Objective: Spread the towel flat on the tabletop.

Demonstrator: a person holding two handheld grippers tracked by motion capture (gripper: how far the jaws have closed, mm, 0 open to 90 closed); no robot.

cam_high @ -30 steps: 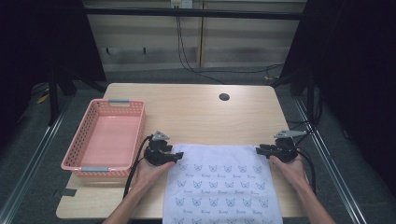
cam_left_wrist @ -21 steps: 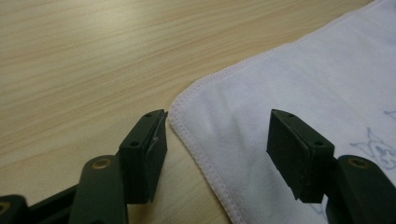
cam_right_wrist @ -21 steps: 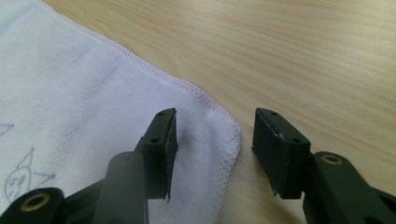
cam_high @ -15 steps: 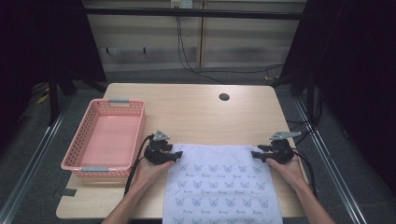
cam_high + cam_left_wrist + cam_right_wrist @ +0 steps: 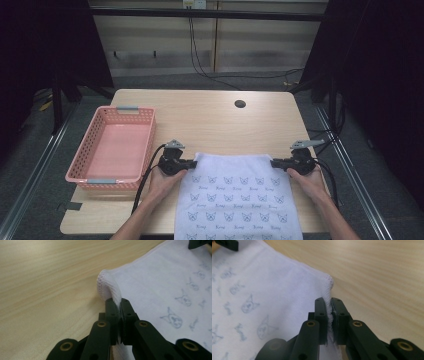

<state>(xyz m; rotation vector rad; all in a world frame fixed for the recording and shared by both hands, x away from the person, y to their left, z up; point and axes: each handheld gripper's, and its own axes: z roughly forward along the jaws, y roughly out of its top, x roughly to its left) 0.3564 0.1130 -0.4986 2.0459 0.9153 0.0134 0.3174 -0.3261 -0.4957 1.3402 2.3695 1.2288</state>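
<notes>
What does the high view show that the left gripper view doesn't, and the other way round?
High view: a pink plastic basket left of the cloth, both hands, and the right gripper at the cloth's far right corner. Left gripper view: the stitched hem bunched between the left gripper's shut jaws. Both: the white cloth printed with small blue animal faces on the light wooden table.

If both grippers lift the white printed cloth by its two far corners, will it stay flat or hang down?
The white printed cloth will probably hang limp: its corner already curls between the left gripper pads. It seems light and thin. The right gripper pinches only the hem, so it might slip.
</notes>
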